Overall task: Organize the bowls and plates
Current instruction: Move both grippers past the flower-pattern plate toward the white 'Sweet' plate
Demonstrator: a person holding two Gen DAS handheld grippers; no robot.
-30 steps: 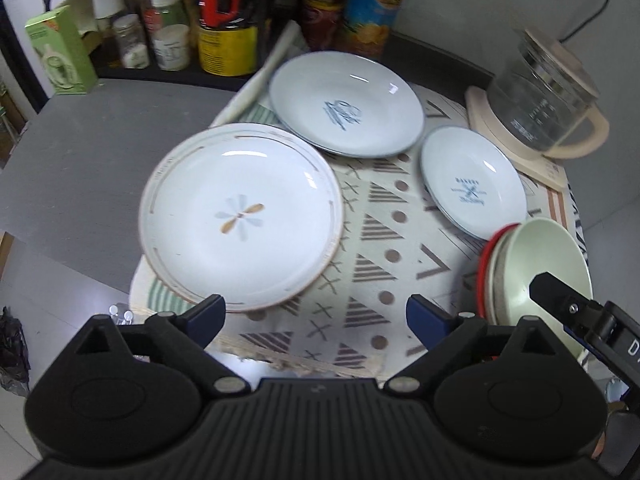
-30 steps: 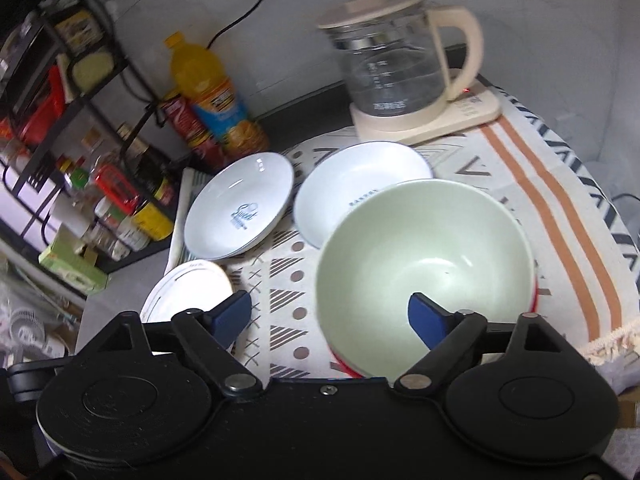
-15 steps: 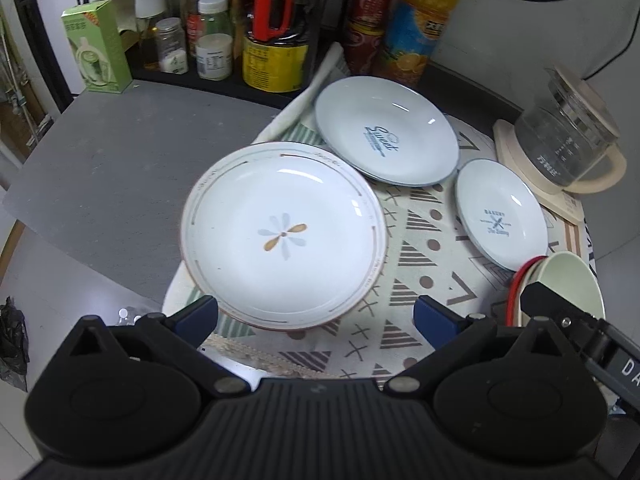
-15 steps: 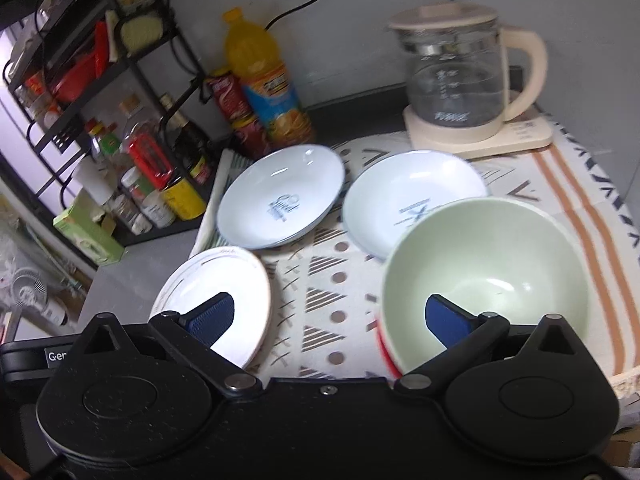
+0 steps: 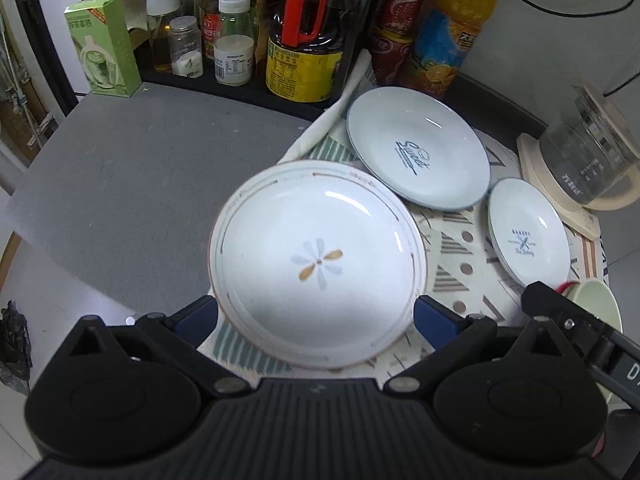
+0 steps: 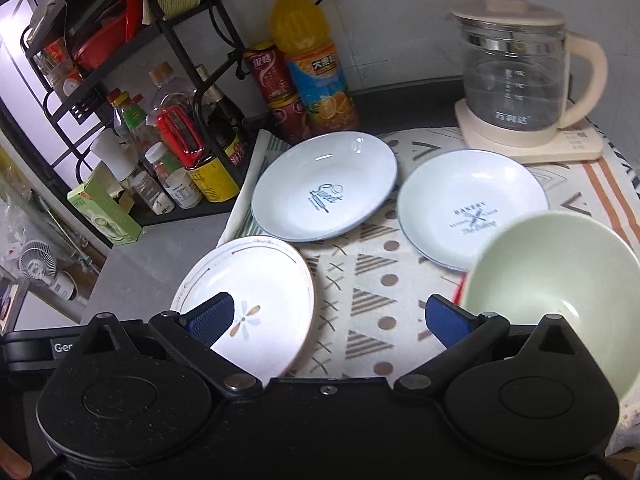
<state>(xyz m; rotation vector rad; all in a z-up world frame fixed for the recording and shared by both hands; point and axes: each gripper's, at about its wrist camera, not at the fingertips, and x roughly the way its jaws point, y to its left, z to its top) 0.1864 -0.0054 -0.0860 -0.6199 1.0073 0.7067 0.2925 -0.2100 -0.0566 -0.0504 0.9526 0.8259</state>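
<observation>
A white plate with a flower mark (image 5: pixel 316 264) (image 6: pixel 248 304) lies on the patterned cloth (image 6: pixel 368 288) at its left end. My left gripper (image 5: pixel 316 316) hovers open, one blue fingertip at each side of this plate's near rim, neither pressing on it. A pale blue "Sweet" plate (image 5: pixel 416 148) (image 6: pixel 324 188) and a smaller "Bakery" plate (image 5: pixel 528 228) (image 6: pixel 472 200) lie further back. A green bowl (image 6: pixel 560 292) (image 5: pixel 592 300) sits nested in a red-rimmed one at the right. My right gripper (image 6: pixel 330 318) is open over bare cloth between the flower plate and the bowl.
A glass kettle (image 6: pixel 516 72) (image 5: pixel 588 160) stands on its base at the back right. Bottles, jars and an orange juice bottle (image 6: pixel 312 60) crowd a black rack along the back left, with a green box (image 5: pixel 104 44) beside them. Bare grey tabletop (image 5: pixel 120 168) lies left of the cloth.
The left gripper has shifted so the flower plate now sits between its fingertips. The right gripper moved left, leaving the green bowl off to its right. Both jaws opened slightly wider.
</observation>
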